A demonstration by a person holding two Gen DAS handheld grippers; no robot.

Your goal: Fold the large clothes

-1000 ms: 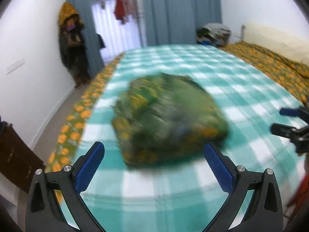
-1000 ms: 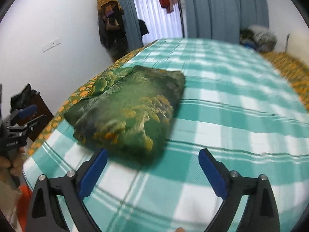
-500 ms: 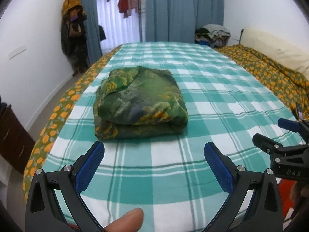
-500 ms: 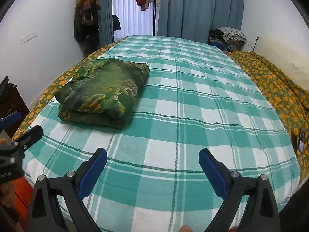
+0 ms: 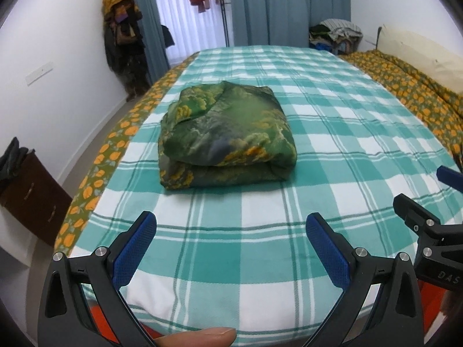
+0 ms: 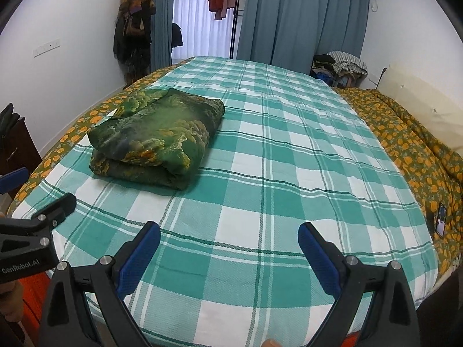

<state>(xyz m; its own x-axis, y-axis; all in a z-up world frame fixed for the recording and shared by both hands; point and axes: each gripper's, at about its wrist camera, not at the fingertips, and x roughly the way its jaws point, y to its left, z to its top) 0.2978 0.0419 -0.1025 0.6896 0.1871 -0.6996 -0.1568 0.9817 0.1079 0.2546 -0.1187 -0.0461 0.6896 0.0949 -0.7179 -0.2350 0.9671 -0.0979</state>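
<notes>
A green garment with yellow-orange print [image 5: 225,133] lies folded into a thick bundle on the teal-and-white checked bed [image 5: 332,150]; in the right wrist view the garment [image 6: 156,138] sits toward the left side of the bed [image 6: 289,173]. My left gripper [image 5: 231,231] is open and empty, held back over the near edge of the bed, well short of the bundle. Equally wide open and empty, my right gripper [image 6: 228,237] hovers over the near edge to the right of the bundle. Each gripper shows at the edge of the other's view.
An orange-flowered quilt [image 6: 419,150] runs along the right side with a cream headboard [image 6: 428,110] behind it. A pile of clothes [image 5: 335,37] sits in the far corner. Coats hang on the left wall [image 5: 121,37], and a brown cabinet [image 5: 31,193] stands by the bed's left.
Both grippers have drawn back from the folded bundle toward the near edge of the bed and risen; the bundle now lies farther off and still. Both stayed open.
</notes>
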